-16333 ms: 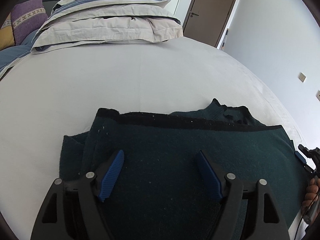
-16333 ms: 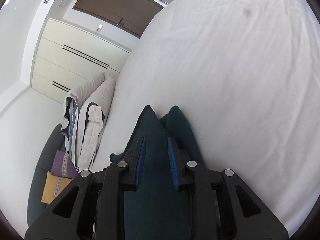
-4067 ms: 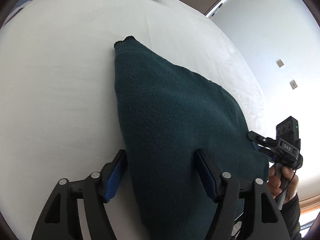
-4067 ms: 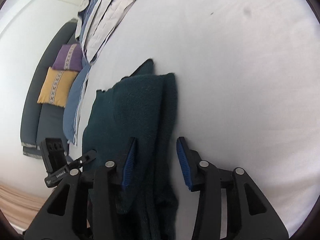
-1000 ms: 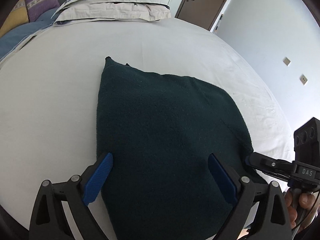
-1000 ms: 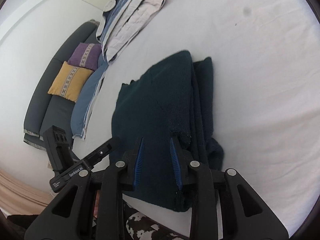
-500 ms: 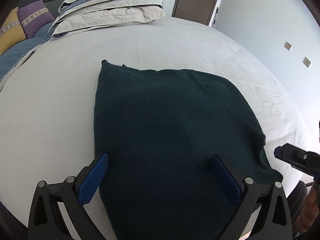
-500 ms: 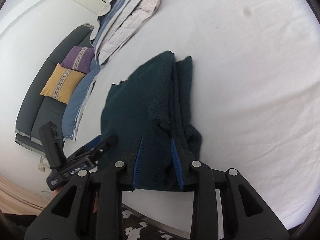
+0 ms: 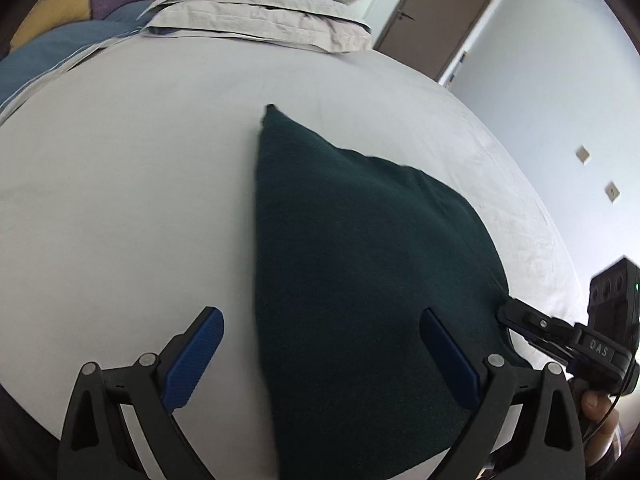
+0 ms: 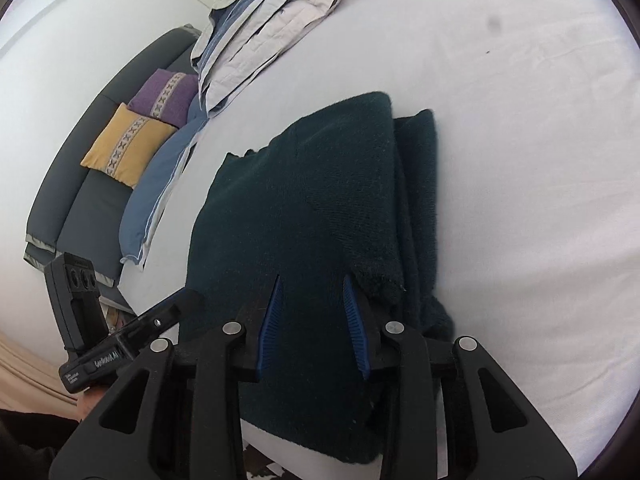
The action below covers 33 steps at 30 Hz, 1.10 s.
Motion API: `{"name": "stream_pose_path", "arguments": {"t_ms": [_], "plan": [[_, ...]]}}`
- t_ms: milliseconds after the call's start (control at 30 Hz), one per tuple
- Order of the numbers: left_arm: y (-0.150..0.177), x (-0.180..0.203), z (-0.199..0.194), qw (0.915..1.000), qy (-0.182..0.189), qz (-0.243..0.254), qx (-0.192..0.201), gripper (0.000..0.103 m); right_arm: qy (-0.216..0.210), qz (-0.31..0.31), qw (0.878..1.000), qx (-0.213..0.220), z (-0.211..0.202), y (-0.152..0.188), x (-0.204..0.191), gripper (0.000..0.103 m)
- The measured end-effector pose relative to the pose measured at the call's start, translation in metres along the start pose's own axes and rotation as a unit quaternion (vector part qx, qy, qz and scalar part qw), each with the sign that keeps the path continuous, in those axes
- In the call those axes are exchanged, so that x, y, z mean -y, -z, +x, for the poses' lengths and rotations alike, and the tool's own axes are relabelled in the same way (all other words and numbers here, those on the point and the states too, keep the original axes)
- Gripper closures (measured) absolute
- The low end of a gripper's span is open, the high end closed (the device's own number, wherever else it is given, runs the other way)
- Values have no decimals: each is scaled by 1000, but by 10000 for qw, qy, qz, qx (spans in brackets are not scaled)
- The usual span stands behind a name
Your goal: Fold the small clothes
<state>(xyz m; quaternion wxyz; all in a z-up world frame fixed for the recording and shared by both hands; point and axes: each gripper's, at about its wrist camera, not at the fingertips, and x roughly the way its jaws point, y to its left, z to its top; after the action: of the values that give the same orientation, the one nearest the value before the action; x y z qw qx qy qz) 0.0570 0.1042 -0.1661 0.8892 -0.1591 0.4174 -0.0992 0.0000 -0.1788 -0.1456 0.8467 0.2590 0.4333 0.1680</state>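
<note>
While the folded dark green knitted sweater (image 9: 360, 264) lies flat on the white bed sheet (image 9: 120, 200), near the sheet's front edge, I hold my left gripper (image 9: 324, 356) over its near end with the blue fingers (image 9: 192, 354) spread wide; one sits over bare sheet beside the sweater's left edge, the other over the knit. My right gripper (image 10: 312, 316) has its blue fingers narrowly parted above the sweater's right side, and I cannot tell whether they pinch any fabric. Beige and blue folded bedding (image 9: 264, 12) is stacked at the far end of the sheet, well apart from the sweater.
</note>
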Motion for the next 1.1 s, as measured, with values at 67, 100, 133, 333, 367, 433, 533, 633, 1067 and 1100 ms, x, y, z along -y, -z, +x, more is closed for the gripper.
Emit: {"name": "stream_pose_path", "arguments": {"t_ms": [67, 100, 133, 333, 367, 433, 533, 633, 1067, 1100], "plan": [[-3, -19, -7, 9995, -122, -239, 148, 3, 308, -161, 9991, 232, -19, 0, -3, 71], [-5, -27, -6, 9992, -161, -340, 131, 3, 738, -265, 9963, 350, -26, -1, -4, 48], [-8, -34, -3, 9989, -165, -429, 64, 3, 1082, -335, 9923, 491, -32, -3, -4, 29], [-23, -33, 25, 9989, 52, -313, -350, 1, 817, -377, 9948, -472, 3, -12, 8, 29], [-25, -30, 30, 9988, 81, -261, -401, 1, 1062, -353, 9917, -637, 14, -9, 12, 32], [-30, -26, 38, 9986, 124, -163, -489, 1, 961, -334, 9934, -524, 15, -9, 10, 43], [-37, -16, 49, 9978, 251, -6, -618, 17, 810, -164, 9948, -592, 12, -4, 7, 72], [-47, -1, 57, 9964, 362, 162, -745, 38, 828, -51, 9956, -445, 5, 4, 0, 79], [-45, 1, 58, 9960, 377, 344, -729, 33, 112, 756, 9969, -193, 0, 24, 28, 76], [-43, -3, 56, 9963, 441, 194, -715, 32, 116, 722, 9971, -193, -1, 25, 27, 72]]}}
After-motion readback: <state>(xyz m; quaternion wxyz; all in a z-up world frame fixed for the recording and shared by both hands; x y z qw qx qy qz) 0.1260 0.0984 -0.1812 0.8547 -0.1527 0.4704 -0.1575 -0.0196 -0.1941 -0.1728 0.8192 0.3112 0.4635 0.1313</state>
